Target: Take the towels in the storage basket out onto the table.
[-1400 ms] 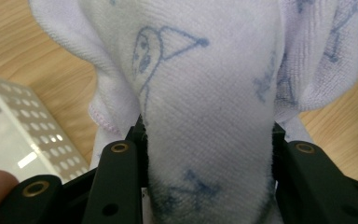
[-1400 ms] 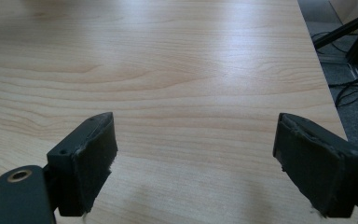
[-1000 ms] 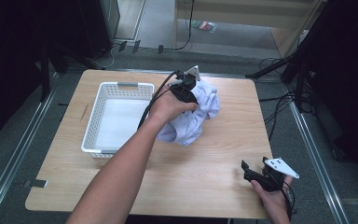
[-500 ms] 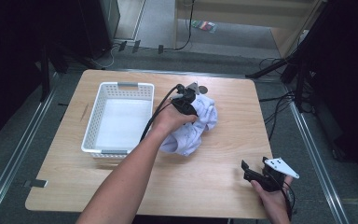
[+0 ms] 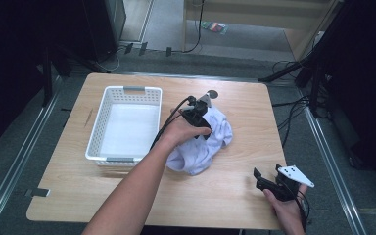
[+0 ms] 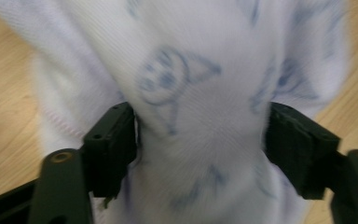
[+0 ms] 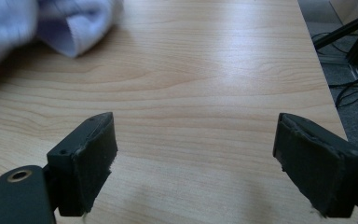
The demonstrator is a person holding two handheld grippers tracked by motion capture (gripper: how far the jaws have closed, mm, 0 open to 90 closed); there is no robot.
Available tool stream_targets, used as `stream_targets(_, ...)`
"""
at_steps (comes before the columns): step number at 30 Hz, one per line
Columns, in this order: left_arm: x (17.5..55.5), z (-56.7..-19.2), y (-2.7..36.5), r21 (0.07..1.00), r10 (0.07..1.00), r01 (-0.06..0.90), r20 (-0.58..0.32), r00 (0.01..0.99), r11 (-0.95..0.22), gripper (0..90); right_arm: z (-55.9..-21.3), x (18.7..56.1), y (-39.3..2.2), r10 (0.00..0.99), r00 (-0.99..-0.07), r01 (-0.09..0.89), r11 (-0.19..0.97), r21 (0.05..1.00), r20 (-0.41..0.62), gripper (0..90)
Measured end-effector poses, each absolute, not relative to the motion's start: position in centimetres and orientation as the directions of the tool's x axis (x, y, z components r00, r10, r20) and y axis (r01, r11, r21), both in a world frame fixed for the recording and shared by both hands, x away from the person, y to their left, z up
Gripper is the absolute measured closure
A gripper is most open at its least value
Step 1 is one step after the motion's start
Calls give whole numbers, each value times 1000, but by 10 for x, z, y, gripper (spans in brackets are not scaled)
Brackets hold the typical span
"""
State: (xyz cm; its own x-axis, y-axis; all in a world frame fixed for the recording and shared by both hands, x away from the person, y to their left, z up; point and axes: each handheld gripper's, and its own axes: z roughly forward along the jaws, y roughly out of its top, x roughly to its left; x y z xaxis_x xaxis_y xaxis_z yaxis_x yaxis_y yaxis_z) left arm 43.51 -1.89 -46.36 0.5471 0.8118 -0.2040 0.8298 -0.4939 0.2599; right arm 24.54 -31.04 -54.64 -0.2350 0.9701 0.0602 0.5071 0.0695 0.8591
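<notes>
Since the earlier frames: left gripper and the white garment have come down from a raised bundle; the cloth now lies slumped and spread on the surface, and the gripper's jaws have just been opening with the cloth between them.
Left gripper, state: jaws part-way apart in the left gripper view, a thick fold of cloth bulging up between them; fabric brushes the inner faces of both jaws, yet it looks loose rather than pinched.
Left gripper, pose: pointed down into the top of the heap, the person's left hand wrapped round its body, the black cable arching up and back from it.
White garment, place: directly under and around the left gripper's jaws, lying on the surface; most of the heap trails from the gripper toward the person, with a lobe out to the gripper's right.
White garment, look: white knit with faint blue printed figures, blurred in the left gripper view.
Basket: white, perforated walls, just to the left of the left gripper and near the cloth's edge; whether cloth and basket touch I cannot tell.
Right gripper: well away from the left one, near the person's edge of the surface, held in the right hand; jaws wide with bare wood between them.
Right gripper, outlook: an edge of the garment lies ahead and to the left of its jaws, apart from them.
</notes>
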Motion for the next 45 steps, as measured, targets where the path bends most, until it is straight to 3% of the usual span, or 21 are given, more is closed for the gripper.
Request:
stream_targets(4, 435, -462, -18, 269, 820, 837, -207, 533, -477, 67, -546, 245, -310, 970, -235, 507, 70, 859, 59, 134)
stream_targets(9, 436, -458, -13, 283, 826, 838, -200, 527, -466, 2, -546, 246, -310, 970, -234, 507, 70, 859, 59, 134)
stream_targets(23, 431, -433, 17, 331, 831, 825, -172, 529, -457, 0, -547, 246, -310, 970, -235, 507, 71, 859, 58, 134)
stream_targets(29, 426, -423, 40, 345, 851, 827, -125, 510, -444, 0, -547, 246, -310, 971, -232, 508, 71, 858, 57, 134)
stream_targets(45, 410, -407, 113, 409, 892, 837, -105, 440, -364, 0, -547, 246, -309, 972, -227, 512, 71, 856, 55, 134)
